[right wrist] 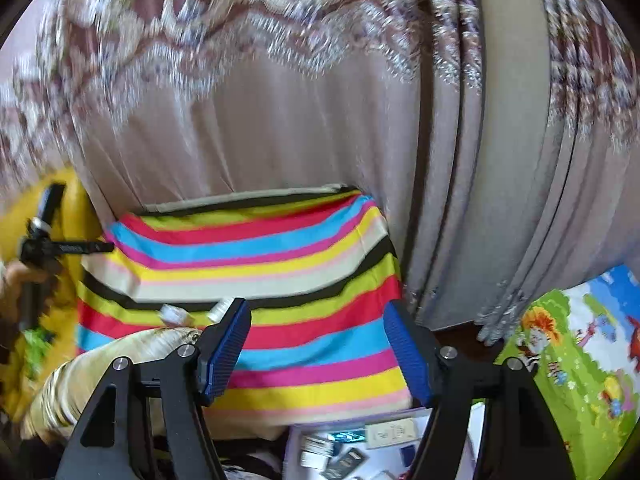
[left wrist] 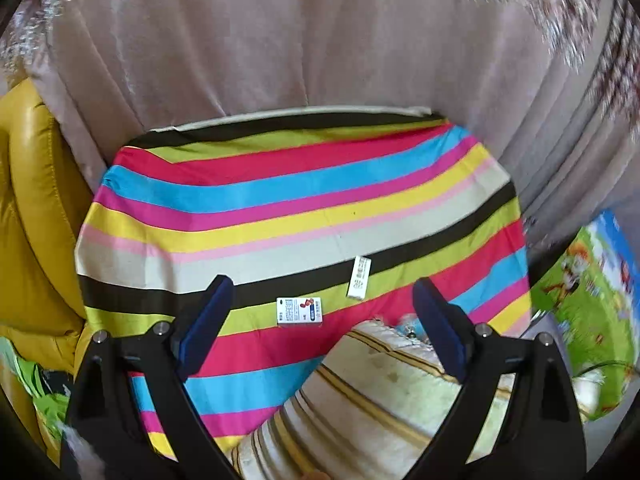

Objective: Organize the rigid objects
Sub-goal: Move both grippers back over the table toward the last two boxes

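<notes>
Both tools, left tool (left wrist: 323, 312) and right tool (right wrist: 318, 344), gape empty; ahead of left, two small boxes (left wrist: 299, 310) await sorting on striped surface (left wrist: 280, 200).

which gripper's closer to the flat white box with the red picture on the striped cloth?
Left. The left gripper hangs open right over the box. The right gripper, empty, sits off toward the cloth's other side.

The right gripper (right wrist: 318, 350) hangs empty, jaws apart, over the striped surface (right wrist: 312, 280), curtain (right wrist: 280, 128) behind.
</notes>
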Action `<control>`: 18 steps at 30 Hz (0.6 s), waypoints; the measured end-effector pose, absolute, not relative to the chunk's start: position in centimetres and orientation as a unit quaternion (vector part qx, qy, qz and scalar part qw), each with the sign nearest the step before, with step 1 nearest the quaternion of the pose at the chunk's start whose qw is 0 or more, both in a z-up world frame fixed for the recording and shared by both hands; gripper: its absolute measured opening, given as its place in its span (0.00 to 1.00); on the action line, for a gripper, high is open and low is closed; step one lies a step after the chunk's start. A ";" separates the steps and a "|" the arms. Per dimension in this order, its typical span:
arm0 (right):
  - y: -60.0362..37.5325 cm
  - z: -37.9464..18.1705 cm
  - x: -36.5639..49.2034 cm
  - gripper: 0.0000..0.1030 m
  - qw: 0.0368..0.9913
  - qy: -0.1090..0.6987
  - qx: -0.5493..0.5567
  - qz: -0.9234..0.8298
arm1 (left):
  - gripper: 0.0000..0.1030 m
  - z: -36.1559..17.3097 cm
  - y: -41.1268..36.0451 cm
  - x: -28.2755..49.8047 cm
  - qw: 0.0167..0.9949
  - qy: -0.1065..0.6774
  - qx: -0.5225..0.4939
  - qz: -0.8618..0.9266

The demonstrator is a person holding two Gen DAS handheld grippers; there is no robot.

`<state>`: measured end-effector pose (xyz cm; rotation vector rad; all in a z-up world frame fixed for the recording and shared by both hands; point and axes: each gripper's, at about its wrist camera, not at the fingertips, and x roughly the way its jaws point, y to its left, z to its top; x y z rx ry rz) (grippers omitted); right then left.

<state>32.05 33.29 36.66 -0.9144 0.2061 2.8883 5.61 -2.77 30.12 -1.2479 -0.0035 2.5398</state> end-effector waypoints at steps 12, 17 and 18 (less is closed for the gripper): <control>41.4 42.5 35.8 0.73 0.167 0.046 -0.277 0.945 | 0.89 34.2 -3.1 8.7 0.127 0.020 -0.439 0.889; 40.6 47.0 37.2 0.73 0.121 0.063 -0.255 0.957 | 0.89 36.6 -2.3 9.6 0.105 0.046 -0.437 0.892; 39.9 47.8 37.3 0.74 0.115 0.054 -0.250 0.960 | 0.89 37.0 -2.1 9.7 0.101 0.050 -0.437 0.892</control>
